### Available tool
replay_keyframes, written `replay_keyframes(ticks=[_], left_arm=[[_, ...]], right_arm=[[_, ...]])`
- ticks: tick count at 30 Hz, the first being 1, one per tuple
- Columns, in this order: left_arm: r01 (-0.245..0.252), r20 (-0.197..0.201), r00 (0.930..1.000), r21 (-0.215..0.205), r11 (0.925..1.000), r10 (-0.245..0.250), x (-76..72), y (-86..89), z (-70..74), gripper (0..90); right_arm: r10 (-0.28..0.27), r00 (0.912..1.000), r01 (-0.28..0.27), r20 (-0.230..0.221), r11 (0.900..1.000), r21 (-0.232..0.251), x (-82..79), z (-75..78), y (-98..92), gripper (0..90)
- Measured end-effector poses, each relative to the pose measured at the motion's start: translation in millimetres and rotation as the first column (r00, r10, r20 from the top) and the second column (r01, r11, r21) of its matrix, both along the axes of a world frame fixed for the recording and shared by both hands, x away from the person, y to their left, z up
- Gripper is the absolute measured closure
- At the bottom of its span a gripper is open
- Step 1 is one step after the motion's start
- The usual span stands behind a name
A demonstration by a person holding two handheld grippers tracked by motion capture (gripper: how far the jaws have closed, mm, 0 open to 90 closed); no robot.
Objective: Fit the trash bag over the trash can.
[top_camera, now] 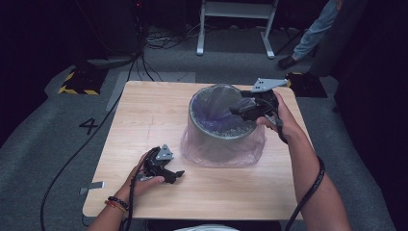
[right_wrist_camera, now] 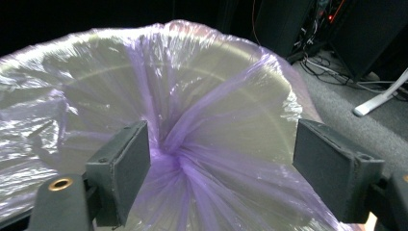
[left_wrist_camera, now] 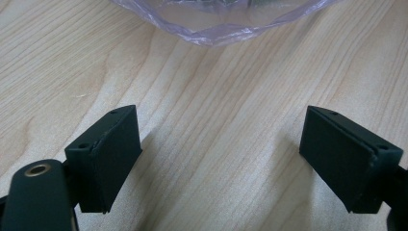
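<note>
While open, right tool (top_camera: 239, 109) overhangs bag (top_camera: 216, 120) (lining bin (top_camera: 207, 139)).

Black two-jaw tongs (top_camera: 179, 174) with grey three-cornered plates, trailing black cables, beaded bracelets (top_camera: 117, 202) on left wrist

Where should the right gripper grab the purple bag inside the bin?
Probably at the twisted knot of folds in the purple bag, coming straight down from above. The plastic bunches there into a ridge, and the right gripper is open around it.
</note>
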State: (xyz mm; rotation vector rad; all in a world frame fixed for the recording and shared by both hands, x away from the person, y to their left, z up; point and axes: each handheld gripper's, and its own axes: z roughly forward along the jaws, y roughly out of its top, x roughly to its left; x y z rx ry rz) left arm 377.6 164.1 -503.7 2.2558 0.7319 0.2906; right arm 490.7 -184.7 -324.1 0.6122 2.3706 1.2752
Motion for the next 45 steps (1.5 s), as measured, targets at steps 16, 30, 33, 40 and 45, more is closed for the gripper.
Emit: replay_keyframes(ticks=[16,30,33,40,45], left_arm=[[0.0,0.001,1.0,0.001,1.0,0.0,0.1,0.0,0.0,14.0],[0.001,-0.001,1.0,0.0,1.0,-0.001,0.1,0.0,0.0,14.0],[0.001,0.0,1.0,0.0,1.0,-0.001,0.2,0.0,0.0,13.9],[0.002,0.0,1.0,0.0,1.0,-0.002,0.3,0.0,0.0,13.9],[0.001,0.0,1.0,0.001,1.0,-0.001,0.2,0.0,0.0,13.9]], right_arm=[[0.006,0.9984,-0.013,-0.056,0.992,-0.123,10.0,-9.4,15.0,20.8],[0.016,0.9974,-0.032,-0.07,0.972,-0.233,12.9,-9.3,23.1,19.7],[0.033,0.9972,-0.049,-0.067,0.967,-0.249,12.5,-9.3,23.9,19.2],[0.094,0.9949,-0.101,-0.038,0.947,-0.305,7.9,-7.8,28.3,21.7],[0.107,0.9927,-0.119,-0.055,0.943,-0.312,6.6,-9.1,30.3,22.0]])
